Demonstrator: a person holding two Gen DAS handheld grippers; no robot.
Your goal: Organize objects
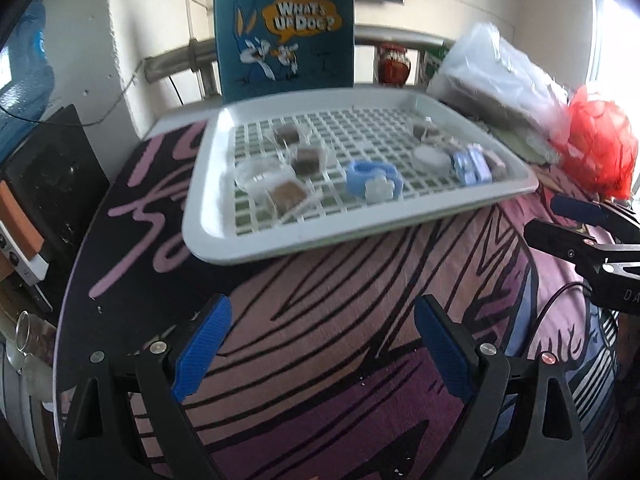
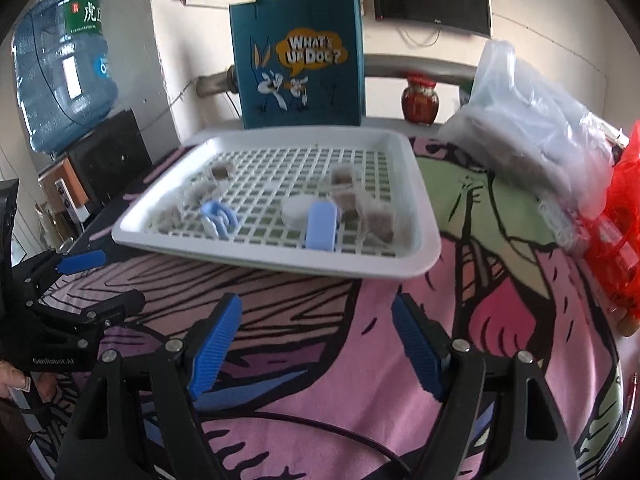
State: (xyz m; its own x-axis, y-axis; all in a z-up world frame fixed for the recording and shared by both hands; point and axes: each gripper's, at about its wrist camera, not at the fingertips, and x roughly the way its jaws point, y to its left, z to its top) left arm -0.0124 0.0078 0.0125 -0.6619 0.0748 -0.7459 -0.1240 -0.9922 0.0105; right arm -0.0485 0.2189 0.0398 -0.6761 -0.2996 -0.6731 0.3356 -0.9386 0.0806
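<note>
A white grid tray (image 1: 224, 224) (image 2: 424, 248) lies on the patterned cloth. In it are several wrapped brown cubes (image 1: 308, 160) (image 2: 380, 220), a blue ring-shaped holder (image 1: 372, 178) (image 2: 218, 216), a white round lid (image 1: 430, 157) (image 2: 296, 208) and a light-blue case (image 1: 472, 164) (image 2: 320, 224). My left gripper (image 1: 320, 344) is open and empty, short of the tray's near rim. My right gripper (image 2: 318, 344) is open and empty, also short of the tray. Each gripper shows in the other's view, the right one (image 1: 560, 224) and the left one (image 2: 104, 280).
A blue "What's Up Doc?" tote bag (image 1: 284, 28) (image 2: 300, 56) stands behind the tray. A clear plastic bag (image 2: 532, 120) and a red bag (image 1: 600, 148) (image 2: 620, 240) lie to the right. A water jug (image 2: 60, 68), a speaker and a red jar (image 2: 420, 100) stand beyond.
</note>
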